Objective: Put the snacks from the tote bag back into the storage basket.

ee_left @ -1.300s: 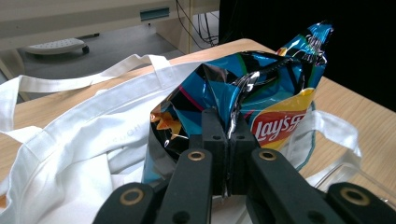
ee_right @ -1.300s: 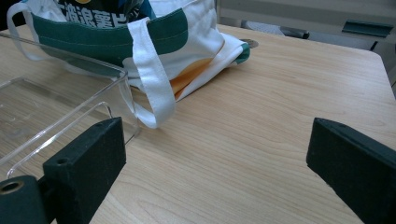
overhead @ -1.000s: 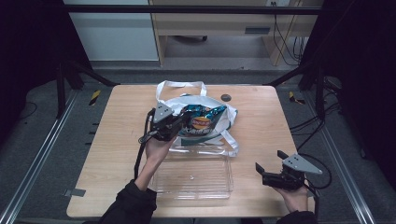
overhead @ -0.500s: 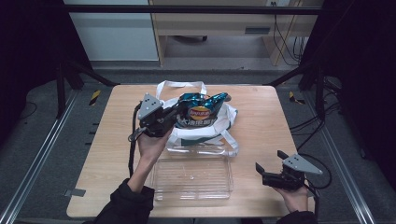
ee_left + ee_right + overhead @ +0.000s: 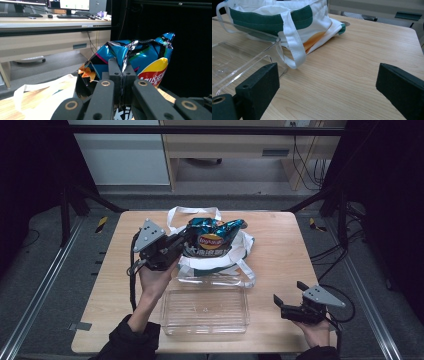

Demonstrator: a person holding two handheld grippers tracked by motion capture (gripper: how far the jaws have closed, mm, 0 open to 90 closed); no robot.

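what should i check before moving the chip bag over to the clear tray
1. Left gripper pinching the chip bag: ok, jaws shut on a fold of foil.
2. Bag clear of the tote: cannot tell, its lower part sits over the tote mouth in the high view.
3. Tray free to receive: ok, nothing in it.
4. Tote strap away from the tray: not ok, it hangs at the tray's corner.
5. Right gripper out of the path: ok, open, off to the tray's right.
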